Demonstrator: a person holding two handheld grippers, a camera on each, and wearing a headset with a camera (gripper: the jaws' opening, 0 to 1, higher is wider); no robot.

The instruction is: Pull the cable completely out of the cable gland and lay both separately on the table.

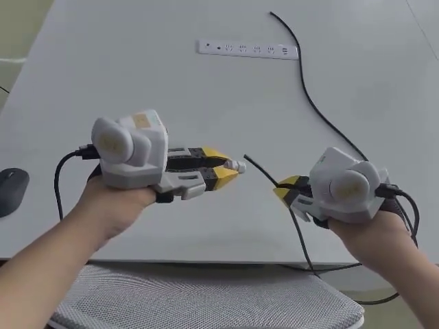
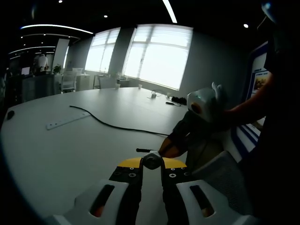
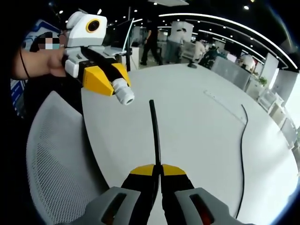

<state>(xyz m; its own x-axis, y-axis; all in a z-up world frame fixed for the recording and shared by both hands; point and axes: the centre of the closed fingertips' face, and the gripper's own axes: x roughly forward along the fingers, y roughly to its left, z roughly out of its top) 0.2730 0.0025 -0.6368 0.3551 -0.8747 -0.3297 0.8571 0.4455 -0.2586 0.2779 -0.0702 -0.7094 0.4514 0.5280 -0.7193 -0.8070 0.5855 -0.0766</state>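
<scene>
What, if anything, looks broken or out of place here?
Nothing looks broken or spilled. The left gripper is shut on the small cable gland, and the right gripper is shut on the black cable. The cable's free end hangs in the air, apart from the gland. Neither lies on the table yet.

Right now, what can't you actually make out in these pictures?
- Cable gland: head view, the left gripper's jaws cover its rear part.
- Cable: head view, it drops below the table edge; its far end can't be traced.
- Long black lead on the table: the right gripper hides whether it joins the cable.
- Mouse: cut off by the head view's left edge.
</scene>
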